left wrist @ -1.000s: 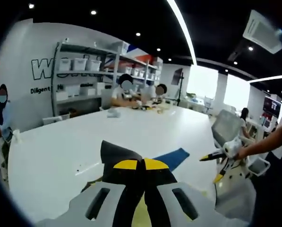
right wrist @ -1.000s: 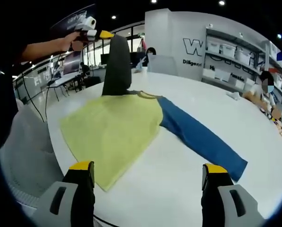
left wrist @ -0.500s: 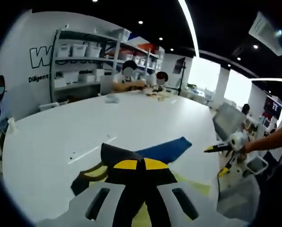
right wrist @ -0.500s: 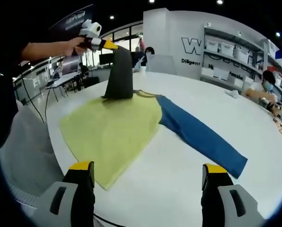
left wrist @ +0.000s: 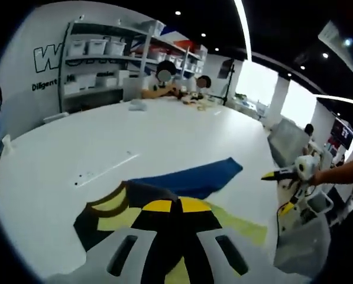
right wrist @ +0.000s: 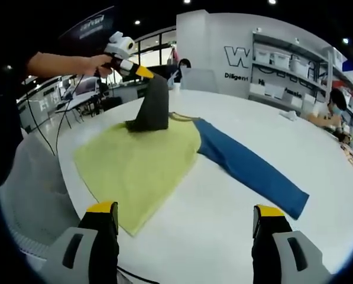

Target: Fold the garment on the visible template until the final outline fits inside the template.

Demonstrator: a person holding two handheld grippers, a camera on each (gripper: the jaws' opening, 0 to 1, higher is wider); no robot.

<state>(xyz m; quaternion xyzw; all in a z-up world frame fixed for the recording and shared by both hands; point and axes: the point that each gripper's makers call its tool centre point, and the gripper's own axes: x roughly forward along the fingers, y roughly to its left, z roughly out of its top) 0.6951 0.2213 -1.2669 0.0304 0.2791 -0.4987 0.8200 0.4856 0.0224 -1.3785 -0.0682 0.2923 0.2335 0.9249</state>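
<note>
A long-sleeved garment lies flat on the white table. It has a yellow body, a blue sleeve stretched out to the right, and a dark sleeve lifted into a peak. My left gripper is held in a hand at the upper left of the right gripper view and is shut on that dark sleeve's end. In the left gripper view its jaws meet on the dark sleeve, with the blue sleeve beyond. My right gripper stands open above the table's near edge, off the cloth.
A grey chair stands by the table's left edge, and another chair is at the table's side. Several people sit at the far end of the table. Shelves with white bins line the wall.
My left gripper has come down and forward with the dark sleeve, so the lifted peak is lower and leans over the yellow body. The right gripper stays open and still.
</note>
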